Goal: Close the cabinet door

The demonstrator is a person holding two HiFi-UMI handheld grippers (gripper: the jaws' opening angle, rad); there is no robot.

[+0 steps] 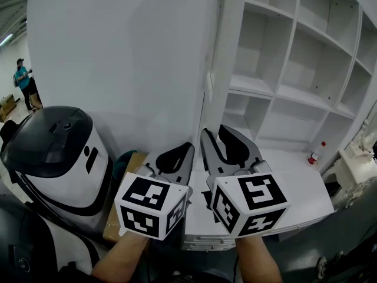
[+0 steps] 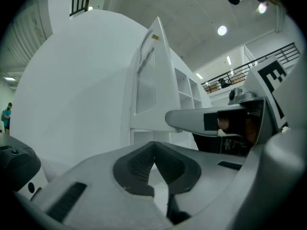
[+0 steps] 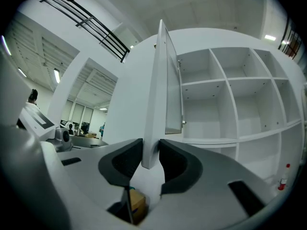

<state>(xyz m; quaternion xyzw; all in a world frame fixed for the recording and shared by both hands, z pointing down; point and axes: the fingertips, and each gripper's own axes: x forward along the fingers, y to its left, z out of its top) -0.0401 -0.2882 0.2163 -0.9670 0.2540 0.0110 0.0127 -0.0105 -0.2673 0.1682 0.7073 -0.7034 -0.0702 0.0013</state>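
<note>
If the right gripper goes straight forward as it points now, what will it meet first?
Probably the edge of the cabinet door, already between the open tongs of the right gripper; depth is hard to judge.

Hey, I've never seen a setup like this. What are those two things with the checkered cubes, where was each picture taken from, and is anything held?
No robot here: a person holds a two-jaw gripper in each hand; the patterned cubes are parts of them. The head view comes from a camera on the person's head, looking down. The other two come from cameras riding on each gripper, looking along its jaws. Ahead stands a white cabinet with shelves, its door swung open, a red-capped bottle on its bottom board. The left gripper is shut, empty. The right gripper is open, the door's edge between its jaws, not visibly clamped.
</note>
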